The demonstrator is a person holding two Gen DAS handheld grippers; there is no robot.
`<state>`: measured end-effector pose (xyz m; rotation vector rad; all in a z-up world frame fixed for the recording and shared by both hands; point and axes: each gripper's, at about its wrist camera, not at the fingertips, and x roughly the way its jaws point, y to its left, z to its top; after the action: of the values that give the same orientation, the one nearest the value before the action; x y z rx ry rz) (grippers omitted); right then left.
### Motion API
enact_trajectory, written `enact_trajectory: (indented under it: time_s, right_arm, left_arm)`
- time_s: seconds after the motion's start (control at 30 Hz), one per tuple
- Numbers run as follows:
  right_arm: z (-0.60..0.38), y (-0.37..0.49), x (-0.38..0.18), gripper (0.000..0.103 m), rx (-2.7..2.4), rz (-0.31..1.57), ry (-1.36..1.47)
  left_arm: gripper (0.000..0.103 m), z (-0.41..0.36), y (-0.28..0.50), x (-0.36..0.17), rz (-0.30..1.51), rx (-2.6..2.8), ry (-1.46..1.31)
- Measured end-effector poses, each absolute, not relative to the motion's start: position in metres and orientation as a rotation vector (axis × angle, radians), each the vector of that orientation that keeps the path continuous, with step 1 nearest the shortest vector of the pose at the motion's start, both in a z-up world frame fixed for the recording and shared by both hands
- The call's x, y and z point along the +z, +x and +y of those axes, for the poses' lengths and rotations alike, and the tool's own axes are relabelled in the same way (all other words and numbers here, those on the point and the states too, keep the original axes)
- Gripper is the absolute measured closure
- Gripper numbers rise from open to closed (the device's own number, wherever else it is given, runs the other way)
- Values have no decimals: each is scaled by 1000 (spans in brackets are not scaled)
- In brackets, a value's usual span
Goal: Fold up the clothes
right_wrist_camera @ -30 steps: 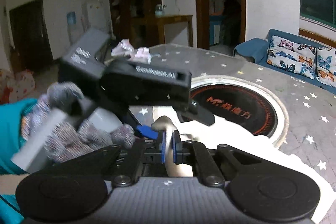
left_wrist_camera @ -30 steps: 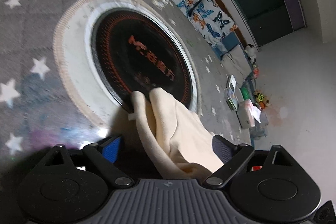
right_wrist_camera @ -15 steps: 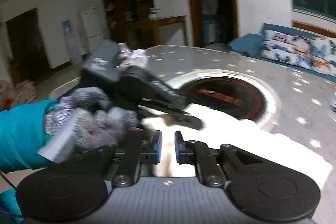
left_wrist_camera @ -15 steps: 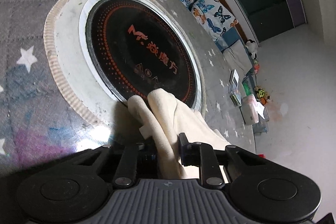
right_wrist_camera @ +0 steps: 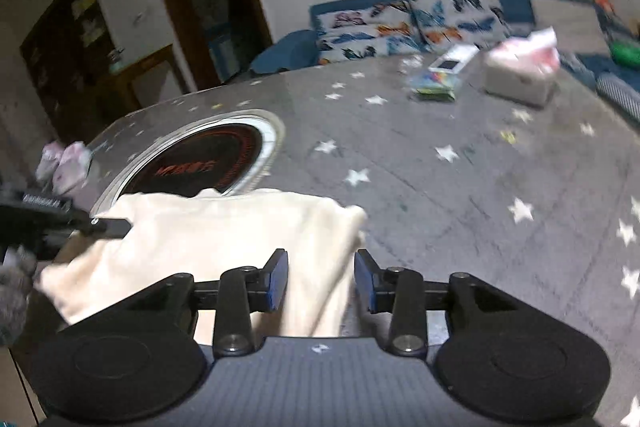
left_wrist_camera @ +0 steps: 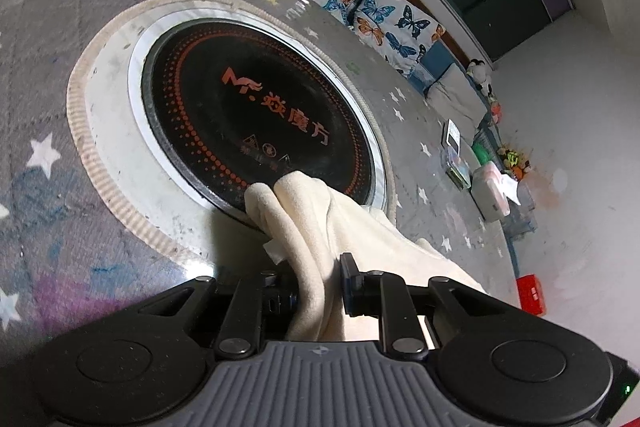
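Observation:
A cream garment point(left_wrist_camera: 304, 223) lies bunched at the near rim of the black round hob point(left_wrist_camera: 240, 107) set in the grey star-patterned table point(left_wrist_camera: 48, 75). My left gripper point(left_wrist_camera: 320, 287) is shut on a thick fold of the cloth, which runs up between its fingers. In the right wrist view the garment point(right_wrist_camera: 224, 239) spreads flat across the table's near part. My right gripper point(right_wrist_camera: 320, 279) stands open over its right edge, with cloth lying in the gap and not pinched. The left gripper point(right_wrist_camera: 60, 221) and a gloved hand point(right_wrist_camera: 14, 275) show at the left edge.
A white tissue box point(right_wrist_camera: 520, 79) and a small colourful packet point(right_wrist_camera: 436, 85) sit at the table's far right. Pink-white bundles point(right_wrist_camera: 64, 163) lie at the far left beside the hob point(right_wrist_camera: 200, 155). A blue sofa with butterfly cushions point(right_wrist_camera: 420, 15) stands behind the table.
My left gripper went from open to shut on the cream fold. My right gripper opened from shut and swung right, away from the left gripper, and now looks across the table.

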<state>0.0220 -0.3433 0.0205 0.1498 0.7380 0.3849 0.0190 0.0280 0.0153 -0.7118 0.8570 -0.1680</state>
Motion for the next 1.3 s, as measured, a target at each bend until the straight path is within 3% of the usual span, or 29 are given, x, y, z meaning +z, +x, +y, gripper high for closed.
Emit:
enact_trajectory:
  time_s: [0.2,0.27,0.43,0.83,1.3]
  right_arm:
    - [-346,32,7,65,419,756,243]
    - [-346,33,7,82,436,760,269]
    - [-343,25,19,90,441,711,267]
    - [-390,6,74,91,311,564,223]
    - [-473,29,98,91,73,513,150]
  left_arm:
    - [83,24,20,18,856,-165,-669]
    - [86,21,20,20,850,-165,-645]
    - [87,12,20,33,828,-175,-593]
    - [88,-67,54,70,795,-352,-469]
    - [88,-191,110,76,815,-497,-333]
